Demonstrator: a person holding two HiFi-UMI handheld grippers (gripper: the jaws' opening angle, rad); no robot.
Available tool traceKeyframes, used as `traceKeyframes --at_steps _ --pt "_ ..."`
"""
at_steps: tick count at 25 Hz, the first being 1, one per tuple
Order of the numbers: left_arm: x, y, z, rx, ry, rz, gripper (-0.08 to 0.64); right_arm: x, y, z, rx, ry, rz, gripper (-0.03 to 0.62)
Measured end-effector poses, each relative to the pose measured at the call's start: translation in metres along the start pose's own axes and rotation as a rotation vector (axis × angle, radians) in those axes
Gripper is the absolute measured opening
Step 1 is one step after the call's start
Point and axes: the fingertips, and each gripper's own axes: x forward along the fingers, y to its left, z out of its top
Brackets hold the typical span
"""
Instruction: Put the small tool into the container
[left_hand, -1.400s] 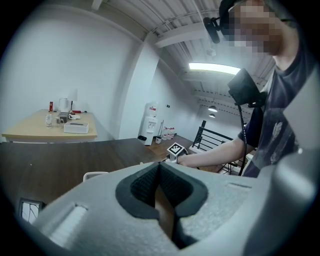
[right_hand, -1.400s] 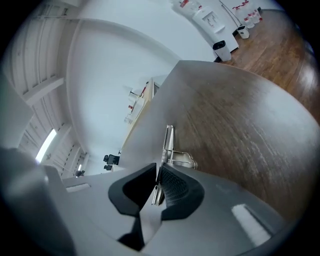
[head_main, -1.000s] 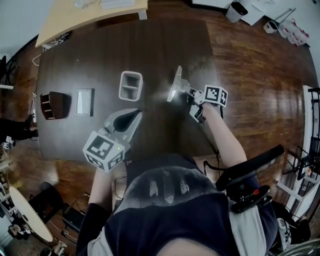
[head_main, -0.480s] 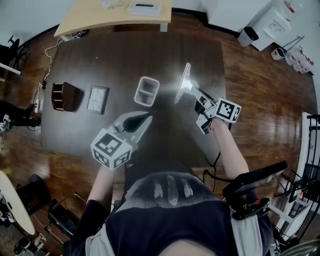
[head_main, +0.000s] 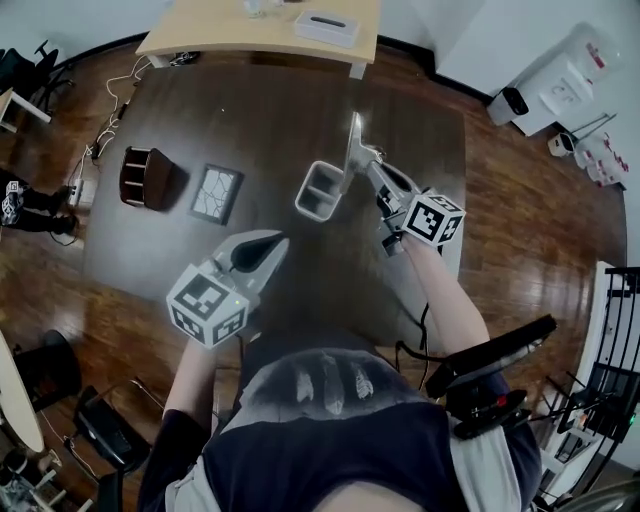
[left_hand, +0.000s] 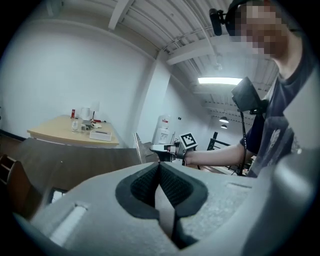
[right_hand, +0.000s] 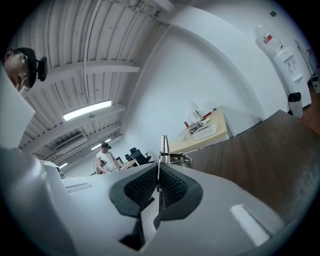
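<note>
Surface: a dark brown desk, matt, standing on a glossy wood-plank floor. On the desk are a white two-compartment container near the middle, and to its left a flat square panel and a brown organiser, each well apart from the others.

Room: a pale desk stands beyond the far edge and carries a white box. A water dispenser and a bin stand by the white wall at the right. The ceiling is ribbed, with a strip light. A person stands in the background.

Right gripper: its jaws are pressed onto the tool, a thin metal blade held on edge and upright. In the head view the blade's lower end meets the container's right rim; contact cannot be confirmed.

Left gripper: its jaws are pressed together with nothing between them. It is held over the desk's near part, short of the container.
</note>
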Motion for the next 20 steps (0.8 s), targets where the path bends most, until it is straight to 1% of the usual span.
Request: traceKeyframes --at_steps 2,6,9,14,18,20 --pt "-0.014 0.009 -0.001 0.0 -0.003 0.029 -0.003 0.016 -0.001 -0.006 -0.031 0.002 -0.007 0.008" --pt "-0.038 0.026 -0.005 -0.013 -0.008 0.08 -0.004 0.047 -0.008 -0.028 -0.114 0.052 -0.052 0.008" --pt "-0.049 0.035 -0.008 -0.015 -0.009 0.109 -0.004 0.061 -0.012 -0.041 -0.126 0.07 -0.068 0.009" --pt "-0.066 0.052 -0.016 -0.046 -0.008 0.145 -0.003 0.081 -0.011 -0.059 -0.182 0.108 -0.068 0.009" --pt "-0.071 0.058 -0.026 -0.072 0.004 0.165 -0.003 0.084 -0.018 -0.077 -0.213 0.151 -0.077 0.009" --pt "-0.069 0.058 -0.026 -0.069 0.009 0.164 -0.003 0.084 -0.02 -0.082 -0.222 0.16 -0.07 0.008"
